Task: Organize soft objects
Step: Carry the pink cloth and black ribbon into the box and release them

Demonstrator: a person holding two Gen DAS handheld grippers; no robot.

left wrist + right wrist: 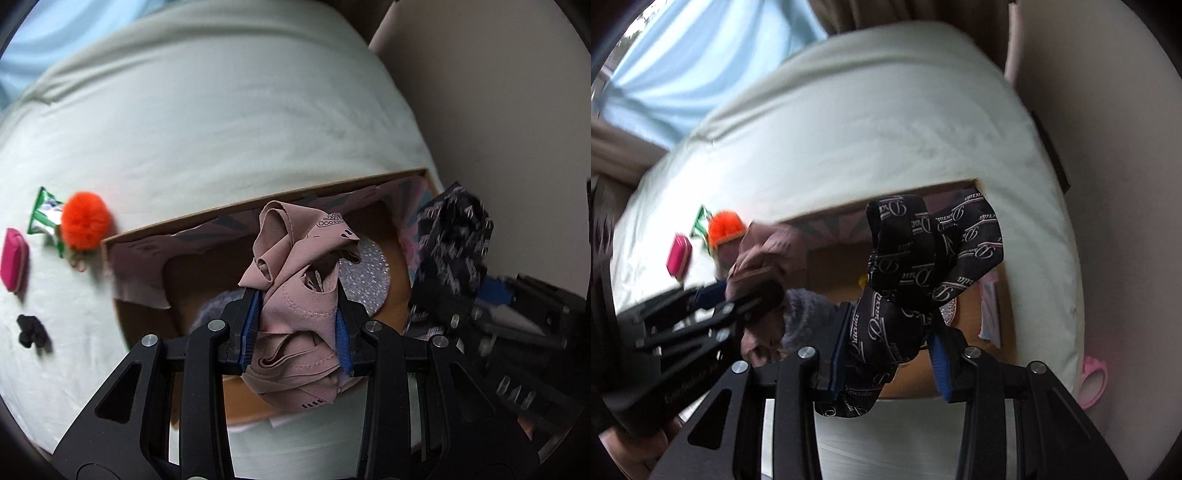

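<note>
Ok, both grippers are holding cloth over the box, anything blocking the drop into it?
Nothing visible does. The pink cloth in the left gripper and the black printed cloth in the right gripper both hang above the open cardboard box. A grey fuzzy item and a glittery disc already lie inside.

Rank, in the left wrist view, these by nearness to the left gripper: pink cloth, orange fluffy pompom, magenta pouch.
1. Pink cloth, clamped in the left gripper over the cardboard box.
2. Orange fluffy pompom, on the bed left of the box.
3. Magenta pouch, farther left.
</note>
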